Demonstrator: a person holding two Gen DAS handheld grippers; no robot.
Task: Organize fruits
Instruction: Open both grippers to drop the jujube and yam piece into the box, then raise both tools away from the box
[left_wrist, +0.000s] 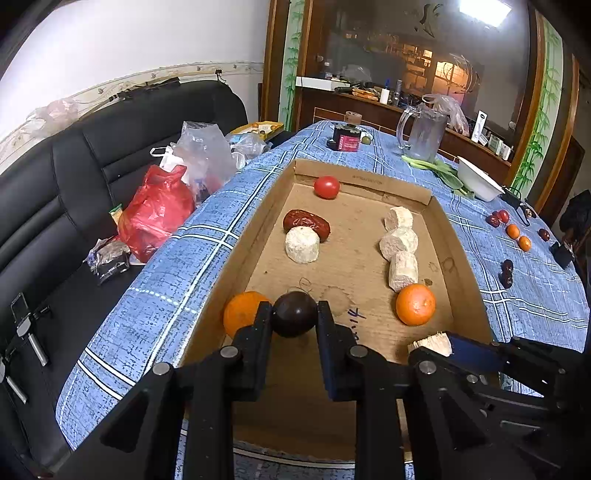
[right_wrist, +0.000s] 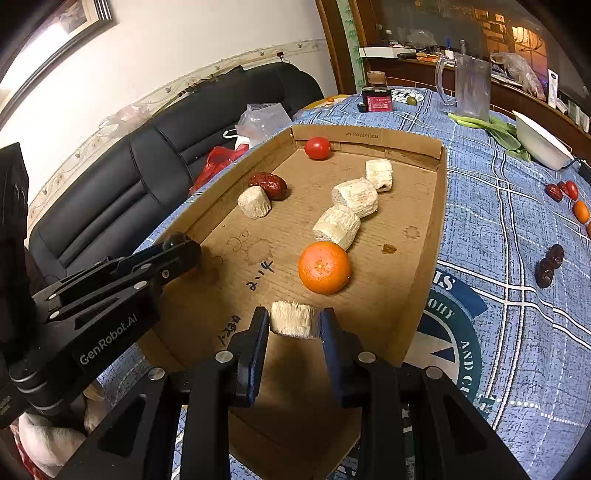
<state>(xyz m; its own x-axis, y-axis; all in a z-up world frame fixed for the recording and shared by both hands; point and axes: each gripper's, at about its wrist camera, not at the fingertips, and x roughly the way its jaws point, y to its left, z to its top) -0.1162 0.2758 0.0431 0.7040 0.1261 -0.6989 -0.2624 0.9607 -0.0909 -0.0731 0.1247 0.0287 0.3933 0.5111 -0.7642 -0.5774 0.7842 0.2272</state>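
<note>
My left gripper (left_wrist: 294, 315) is shut on a dark purple round fruit (left_wrist: 295, 310) low over the near left of a cardboard tray (left_wrist: 369, 181), beside an orange (left_wrist: 240, 312). My right gripper (right_wrist: 294, 321) is shut on a pale fibrous chunk (right_wrist: 293, 317) over the tray's near end (right_wrist: 417, 295). Ahead of it lie another orange (right_wrist: 324, 267) and a row of three pale chunks (right_wrist: 354, 195). On the tray's left side, a red date (left_wrist: 306, 223) touches a fourth chunk (left_wrist: 302, 244). A tomato (left_wrist: 327, 187) sits at the far wall.
Dates (right_wrist: 550, 264), cherry tomatoes (right_wrist: 570, 189) and small oranges (left_wrist: 519, 238) lie loose on the blue checked tablecloth right of the tray. A white bowl (right_wrist: 539, 142), greens, a clear jug (right_wrist: 471, 88) and a dark jar (right_wrist: 376, 98) stand at the far end. A black sofa with bags (left_wrist: 155, 212) runs along the left.
</note>
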